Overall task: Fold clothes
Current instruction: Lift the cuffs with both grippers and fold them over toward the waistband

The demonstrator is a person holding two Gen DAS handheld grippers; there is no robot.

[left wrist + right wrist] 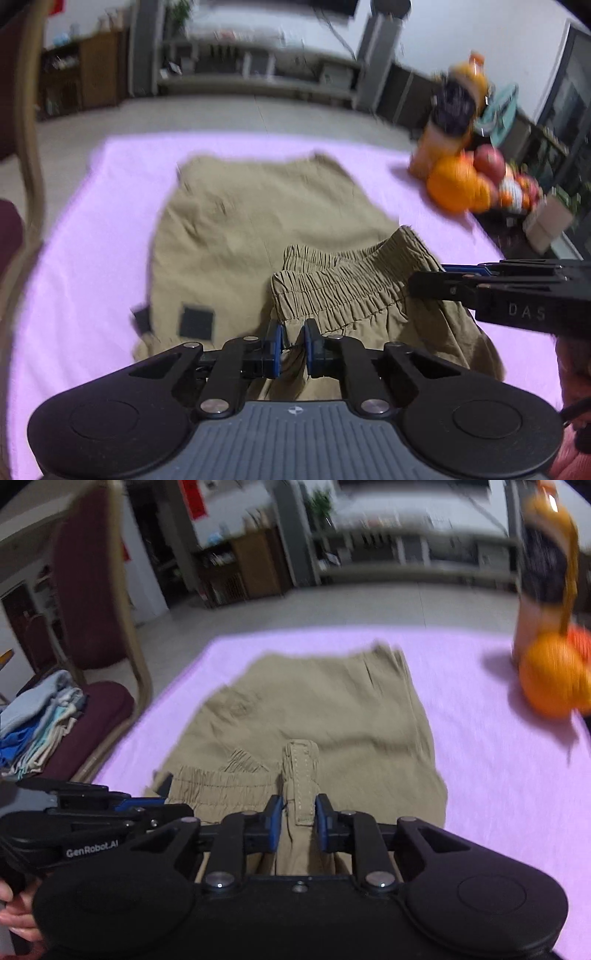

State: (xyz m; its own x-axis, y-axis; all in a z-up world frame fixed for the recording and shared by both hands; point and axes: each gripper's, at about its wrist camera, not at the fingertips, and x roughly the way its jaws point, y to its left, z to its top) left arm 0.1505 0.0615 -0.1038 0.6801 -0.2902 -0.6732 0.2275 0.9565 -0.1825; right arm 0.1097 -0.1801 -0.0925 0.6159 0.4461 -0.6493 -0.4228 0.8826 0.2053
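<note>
Khaki shorts (258, 221) lie on a pink cloth (92, 240), legs pointing away; they also show in the right wrist view (314, 709). My left gripper (293, 345) is shut on the elastic waistband (332, 284) at its left end and holds it lifted above the legs. My right gripper (298, 821) is shut on the waistband's right end, around a belt loop (300, 775). The right gripper shows at the right of the left wrist view (443, 280), and the left gripper at the left of the right wrist view (147, 805). Both views are motion-blurred.
Oranges and apples (465, 181) and an orange juice bottle (454, 110) stand at the table's far right corner; they also show in the right wrist view (554, 675). A maroon chair (92, 709) with a pile of folded clothes (40, 720) stands left of the table.
</note>
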